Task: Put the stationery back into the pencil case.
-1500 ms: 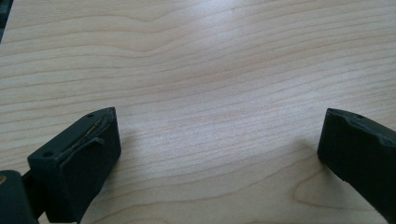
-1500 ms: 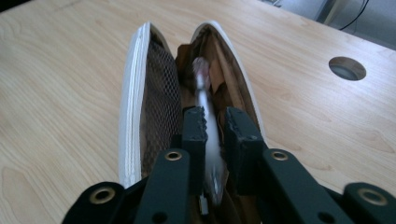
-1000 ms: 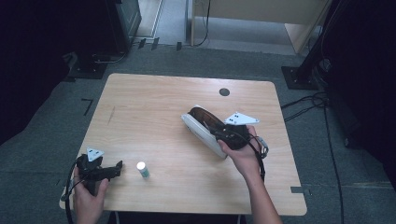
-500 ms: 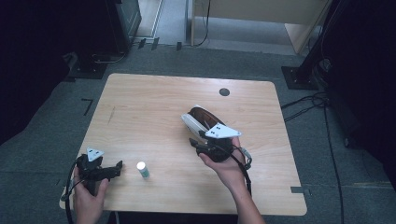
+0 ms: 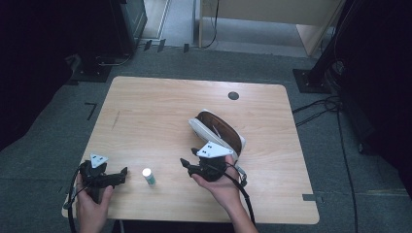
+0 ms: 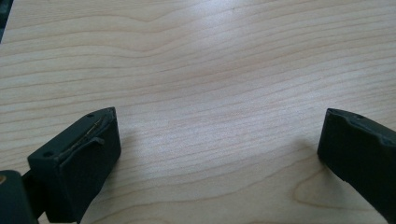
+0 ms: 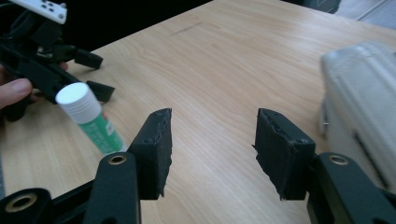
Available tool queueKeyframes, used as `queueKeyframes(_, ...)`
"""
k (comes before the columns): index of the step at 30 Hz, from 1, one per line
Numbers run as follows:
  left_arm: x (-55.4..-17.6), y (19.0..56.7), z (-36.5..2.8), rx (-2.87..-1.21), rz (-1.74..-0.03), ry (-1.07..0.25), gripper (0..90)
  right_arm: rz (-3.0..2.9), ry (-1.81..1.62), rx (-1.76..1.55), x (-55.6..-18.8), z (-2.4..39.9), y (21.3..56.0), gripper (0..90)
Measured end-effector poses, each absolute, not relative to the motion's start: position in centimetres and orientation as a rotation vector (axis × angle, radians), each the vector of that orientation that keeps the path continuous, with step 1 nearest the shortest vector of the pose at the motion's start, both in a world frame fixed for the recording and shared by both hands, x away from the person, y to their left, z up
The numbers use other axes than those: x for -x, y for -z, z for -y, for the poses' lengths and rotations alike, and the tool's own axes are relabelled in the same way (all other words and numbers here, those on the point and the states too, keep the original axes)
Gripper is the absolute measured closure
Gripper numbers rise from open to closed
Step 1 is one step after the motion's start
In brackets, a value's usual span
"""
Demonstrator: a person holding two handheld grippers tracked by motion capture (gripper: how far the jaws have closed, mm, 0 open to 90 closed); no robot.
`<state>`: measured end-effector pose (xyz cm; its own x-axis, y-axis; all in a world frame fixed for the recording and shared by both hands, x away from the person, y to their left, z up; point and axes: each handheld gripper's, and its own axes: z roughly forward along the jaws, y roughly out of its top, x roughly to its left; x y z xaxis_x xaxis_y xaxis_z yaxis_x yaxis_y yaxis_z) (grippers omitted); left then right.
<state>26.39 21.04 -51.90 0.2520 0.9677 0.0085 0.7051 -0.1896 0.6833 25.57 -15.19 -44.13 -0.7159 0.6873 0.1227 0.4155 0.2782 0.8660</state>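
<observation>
A small glue stick (image 5: 148, 175) with a white cap and green label stands near the table's front (image 7: 88, 116). A white case (image 5: 217, 130) with a brown inside lies open at mid-table, and its pale shell (image 7: 364, 107) fills the right side of the right gripper view. My right gripper (image 5: 187, 165) hovers low just in front of the case and points left at the glue stick. Its jaws (image 7: 212, 140) have just been opening, with only bare wood between them. My left gripper (image 5: 120, 174) rests at the front left corner, open over bare tabletop (image 6: 219, 140), left of the glue stick.
The wooden table (image 5: 160, 111) has a round black grommet (image 5: 233, 95) near its far edge. Grey carpet surrounds it. Cables (image 5: 330, 107) run along the floor at the right, and a dark cabinet (image 5: 126, 24) stands behind.
My right gripper has moved off the case, left and toward the front edge, nearer the glue stick, and its jaws stand wider. The left gripper, glue stick and case have stayed put.
</observation>
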Motion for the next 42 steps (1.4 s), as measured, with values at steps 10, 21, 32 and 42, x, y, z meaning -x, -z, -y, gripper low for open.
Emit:
queueKeyframes(10,-26.4,51.9,-21.0,-1.967,-1.515,-0.608,0.0,-2.322,-1.471,-0.965,-24.5,12.5,45.7,43.0)
queueKeyframes(21,-26.4,51.9,-21.0,-1.968,-1.515,-0.608,0.0,-2.353,-1.505,-0.924,-24.1,10.3,46.5,41.5)
queueKeyframes(32,-26.4,51.9,-21.1,-1.969,-1.515,-0.608,0.0,-2.397,-1.528,-0.860,-23.9,8.2,47.2,42.0)
queueKeyframes(42,-26.4,51.9,-21.1,-1.969,-1.515,-0.608,0.0,-2.417,-1.560,-0.815,-23.8,6.1,47.4,45.9)
